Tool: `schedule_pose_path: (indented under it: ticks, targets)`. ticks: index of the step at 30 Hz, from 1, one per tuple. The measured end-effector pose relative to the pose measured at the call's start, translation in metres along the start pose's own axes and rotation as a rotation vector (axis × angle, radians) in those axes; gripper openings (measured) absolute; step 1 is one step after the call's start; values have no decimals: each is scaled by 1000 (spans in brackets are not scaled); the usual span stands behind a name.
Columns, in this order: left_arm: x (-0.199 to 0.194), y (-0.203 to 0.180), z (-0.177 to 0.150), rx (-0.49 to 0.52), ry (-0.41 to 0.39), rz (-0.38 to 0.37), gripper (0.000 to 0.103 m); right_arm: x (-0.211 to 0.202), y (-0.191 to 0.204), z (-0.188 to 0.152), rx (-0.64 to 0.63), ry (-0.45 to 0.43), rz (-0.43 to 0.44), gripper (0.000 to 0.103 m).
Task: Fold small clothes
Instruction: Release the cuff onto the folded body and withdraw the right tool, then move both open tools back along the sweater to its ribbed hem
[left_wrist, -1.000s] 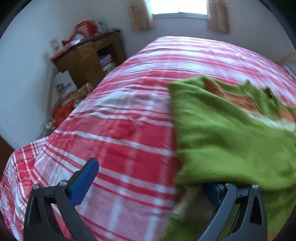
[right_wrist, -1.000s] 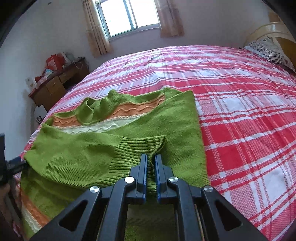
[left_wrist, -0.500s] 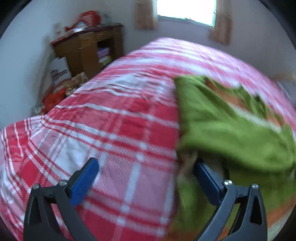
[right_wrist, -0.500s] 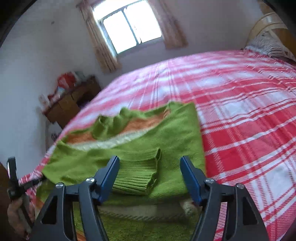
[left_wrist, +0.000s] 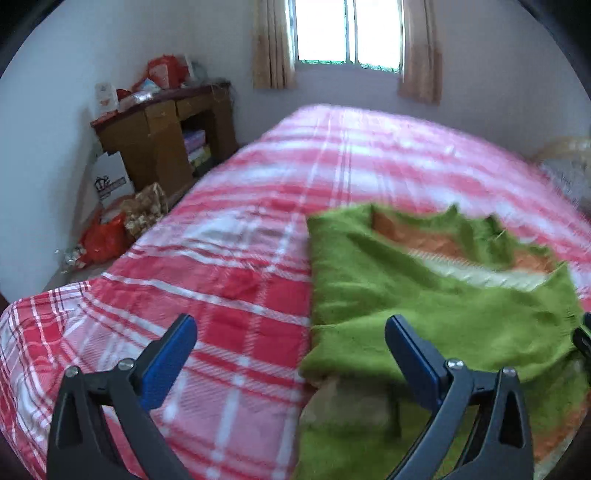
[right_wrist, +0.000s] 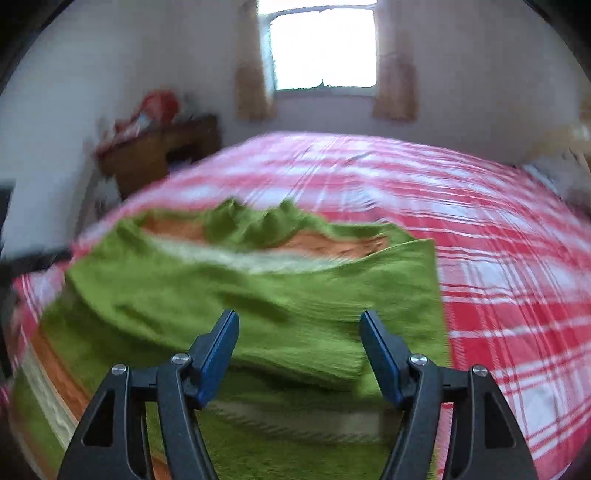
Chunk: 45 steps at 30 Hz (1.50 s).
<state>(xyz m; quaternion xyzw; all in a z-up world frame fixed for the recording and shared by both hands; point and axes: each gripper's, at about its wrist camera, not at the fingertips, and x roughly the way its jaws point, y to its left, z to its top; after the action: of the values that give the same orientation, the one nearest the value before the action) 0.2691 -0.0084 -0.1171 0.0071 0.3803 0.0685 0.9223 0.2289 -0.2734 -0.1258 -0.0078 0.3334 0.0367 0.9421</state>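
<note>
sweater (right_wrist: 258, 295): one, green, on one bed (right_wrist: 498, 258); left claw (left_wrist: 291, 354) wide, right claw (right_wrist: 299, 332) closing, both empty.

Fuzzy knitted sweater (right_wrist: 258, 295) lies on a matt woven plaid bedspread (left_wrist: 240, 280) near a glossy wooden desk (left_wrist: 159, 136).

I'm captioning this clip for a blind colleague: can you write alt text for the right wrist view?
A green sweater with orange and cream stripes lies partly folded on a red plaid bed. The right gripper hovers over it, jaws apart and closing, pinching nothing. A window glows behind.
</note>
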Motion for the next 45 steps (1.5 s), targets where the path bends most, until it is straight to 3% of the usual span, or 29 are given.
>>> schedule_pose_path:
  ticks: [2,3,6,9,14,18,21,32,38,45]
  targets:
    - [22,-3,-11,12,76,42,103,16,10,-4,-51,129,-6,54]
    - [24,2,-16,-11,87,9,103,20,10,-8,-51,169,-6,54]
    - [19,16,-19,-85,75,-29,103,11,1,-11,13,199,20,54]
    - [23,17,-19,-90,86,-33,103,9,3,-6,11,221,13,54]
    - [26,11,-17,-63,89,-11,103,4,4,22,128,101,42,54]
    - [25,11,-17,-67,88,-15,103,43,8,12,110,226,42,55]
    - [26,11,-17,-67,89,-14,103,30,10,1,76,166,45,55]
    - [24,10,-22,-40,88,-33,103,18,8,-10,68,155,27,55]
    - [30,10,-22,-36,103,-38,103,22,-13,-12,178,133,86,55]
    - [18,12,-29,-27,80,-43,103,14,-8,-16,166,124,82,55]
